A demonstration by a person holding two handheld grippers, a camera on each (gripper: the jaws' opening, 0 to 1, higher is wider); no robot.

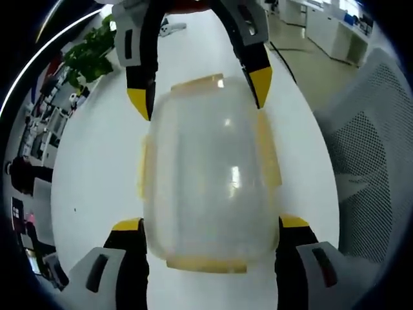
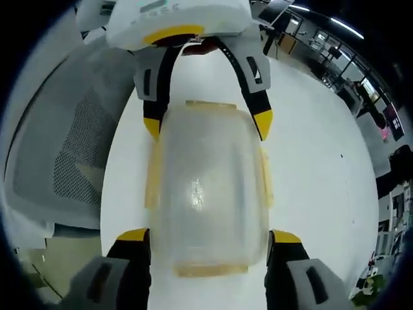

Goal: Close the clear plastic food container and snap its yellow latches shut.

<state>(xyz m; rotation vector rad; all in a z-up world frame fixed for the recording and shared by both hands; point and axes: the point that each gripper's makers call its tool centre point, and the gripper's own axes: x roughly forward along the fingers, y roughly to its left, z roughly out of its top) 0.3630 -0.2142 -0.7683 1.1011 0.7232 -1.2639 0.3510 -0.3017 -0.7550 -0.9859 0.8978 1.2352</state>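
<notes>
The clear plastic food container [image 1: 206, 174] lies on the white table [image 1: 97, 161] with its lid on, and again in the right gripper view [image 2: 206, 187]. Yellow latches show on its sides, a near one [image 1: 206, 263], a far one [image 1: 197, 82] and a right one [image 1: 268, 152]; whether they are snapped I cannot tell. My left gripper [image 1: 210, 223] is open, its jaws astride the container's near end. My right gripper [image 1: 200, 93] faces it from the far end, open too. In the right gripper view, the right gripper [image 2: 210, 236] and left gripper [image 2: 208, 124] straddle opposite ends.
A grey mesh office chair [image 1: 374, 161] stands close beside the table's edge, also seen at the left of the right gripper view [image 2: 64, 148]. A green plant [image 1: 90, 51] stands beyond the table. Desks and shelves fill the room behind.
</notes>
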